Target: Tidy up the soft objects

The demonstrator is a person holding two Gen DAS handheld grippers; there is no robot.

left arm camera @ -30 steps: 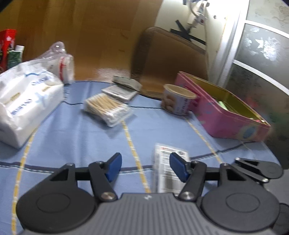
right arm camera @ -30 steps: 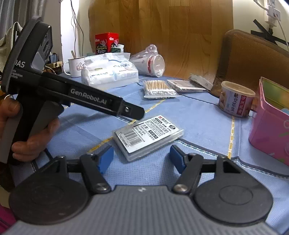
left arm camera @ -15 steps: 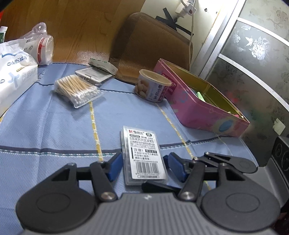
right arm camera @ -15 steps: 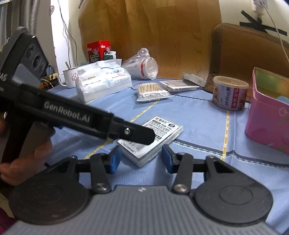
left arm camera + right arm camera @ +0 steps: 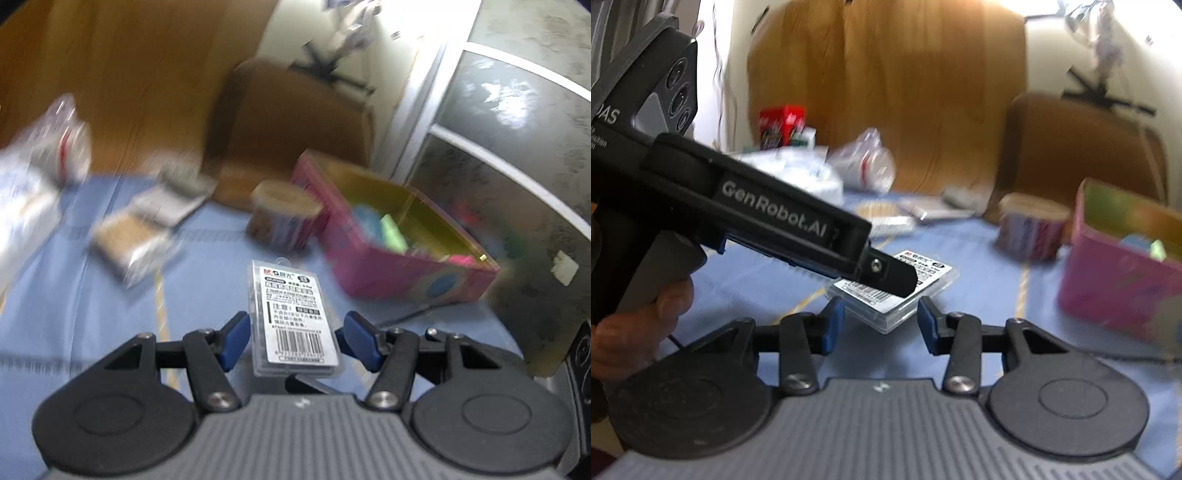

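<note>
While the left gripper (image 5: 291, 341) jaws hold the case (image 5: 293, 317) between them, the half-open right gripper (image 5: 881, 325) jaws are closing, case corner between; keep it level toward the tin (image 5: 406, 236).

Background stuff around the table

Brown chair (image 5: 1082, 147) tucked behind the blue tablecloth (image 5: 74, 295), wooden panel (image 5: 886, 92) on the wall, red box (image 5: 781, 123) way back, frosted glass door (image 5: 517, 147) at the side.

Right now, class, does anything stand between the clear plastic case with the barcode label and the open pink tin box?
Nothing visible does. The clear plastic case, held in the left gripper, faces bare blue tablecloth up to the pink tin box; the round paper tub stands left of that line.
</note>
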